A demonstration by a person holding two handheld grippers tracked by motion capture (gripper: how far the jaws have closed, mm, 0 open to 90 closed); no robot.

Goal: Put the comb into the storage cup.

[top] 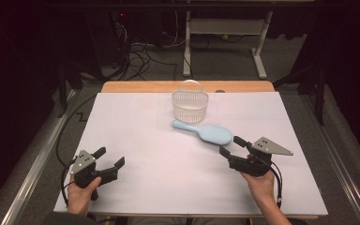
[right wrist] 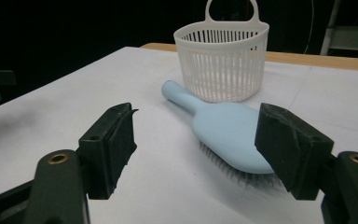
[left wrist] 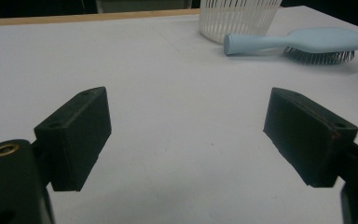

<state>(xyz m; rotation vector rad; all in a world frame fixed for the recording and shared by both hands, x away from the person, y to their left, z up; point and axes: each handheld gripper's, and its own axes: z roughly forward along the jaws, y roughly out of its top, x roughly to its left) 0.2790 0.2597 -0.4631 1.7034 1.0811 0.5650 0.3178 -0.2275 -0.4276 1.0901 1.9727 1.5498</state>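
Open right tool (right wrist: 196,149) just short of a bristles-down blue hairbrush (right wrist: 223,128), white slatted basket (right wrist: 222,60) behind

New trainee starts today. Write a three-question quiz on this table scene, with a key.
1. True or false: the hairbrush lies bristles down.
2. Which gripper is nearer the hairbrush: A) left gripper B) right gripper?
3. What stands just behind the hairbrush's handle?

Key:
1. True.
2. B; its open jaws face the brush head, nothing held.
3. The white basket, upright on the table.
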